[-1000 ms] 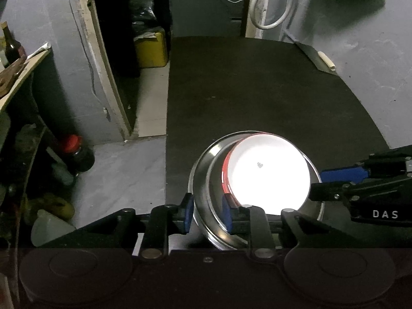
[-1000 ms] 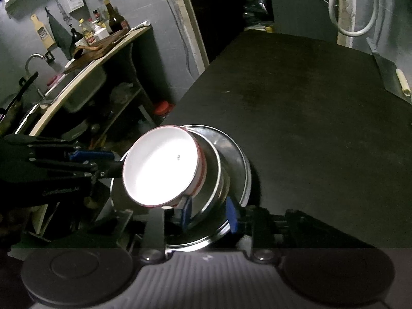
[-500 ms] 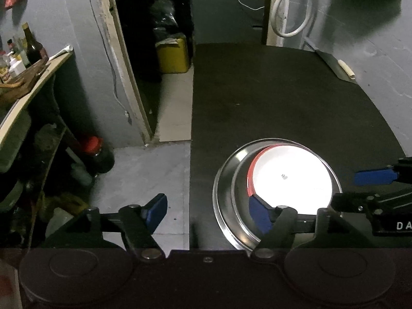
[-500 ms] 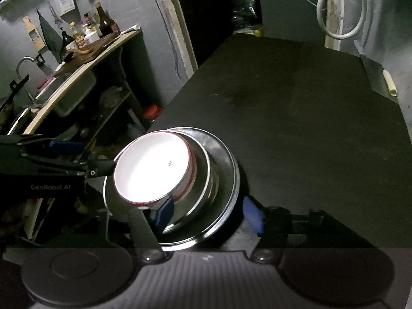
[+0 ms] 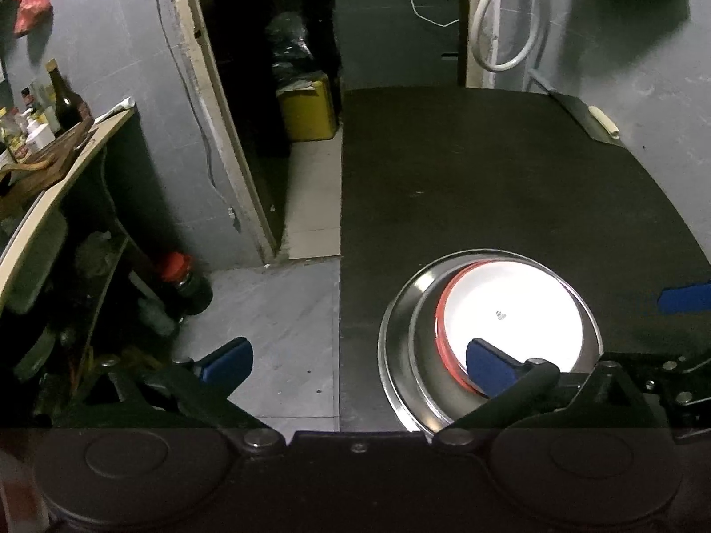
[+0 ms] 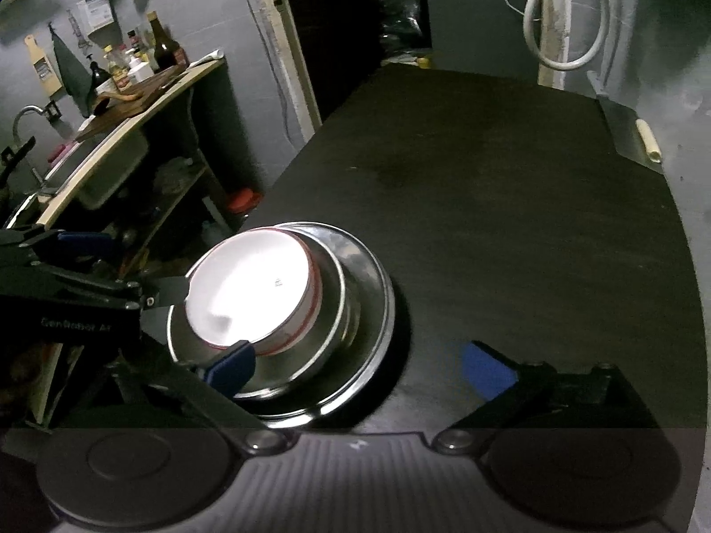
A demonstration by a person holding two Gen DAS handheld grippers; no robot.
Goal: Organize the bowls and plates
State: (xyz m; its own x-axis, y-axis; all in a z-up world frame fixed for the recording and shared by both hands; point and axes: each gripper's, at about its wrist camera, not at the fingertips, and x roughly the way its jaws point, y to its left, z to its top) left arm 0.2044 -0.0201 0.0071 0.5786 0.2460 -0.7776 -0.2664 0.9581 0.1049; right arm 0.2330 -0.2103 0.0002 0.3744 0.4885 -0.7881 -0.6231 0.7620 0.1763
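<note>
Crockery is seen stacked at the near left corner of the black table (image 5: 511,186): a white bowl (image 5: 515,311) with a red outer band is nested in a steel bowl (image 6: 331,311), and that steel bowl is set on a wider steel plate (image 6: 377,293). The white bowl's inside is washed out by glare, so apart from one small dark mark at its middle its contents cannot be made out; it appears empty.

The left gripper (image 5: 355,357) is pointed steeply down with its jaws spread wide, having just been opening. Its right finger (image 5: 489,362) is seen over the near rim of the white bowl, while its left finger (image 5: 226,357) is held out past the table edge, above the grey floor (image 5: 275,324). Nothing is pressed between them; the stack's near left rim lies between the fingers but is not gripped.

The right gripper (image 6: 357,366) is likewise angled down with its jaws wide apart, also just opened. Its left finger (image 6: 231,366) is seen against the near side of the bowls, whether touching cannot be told, and its right finger (image 6: 486,371) is seen clear of the plate, over bare table. Nothing is clamped.

Each gripper is seen in the other's view, on opposite sides of the stack.
</note>
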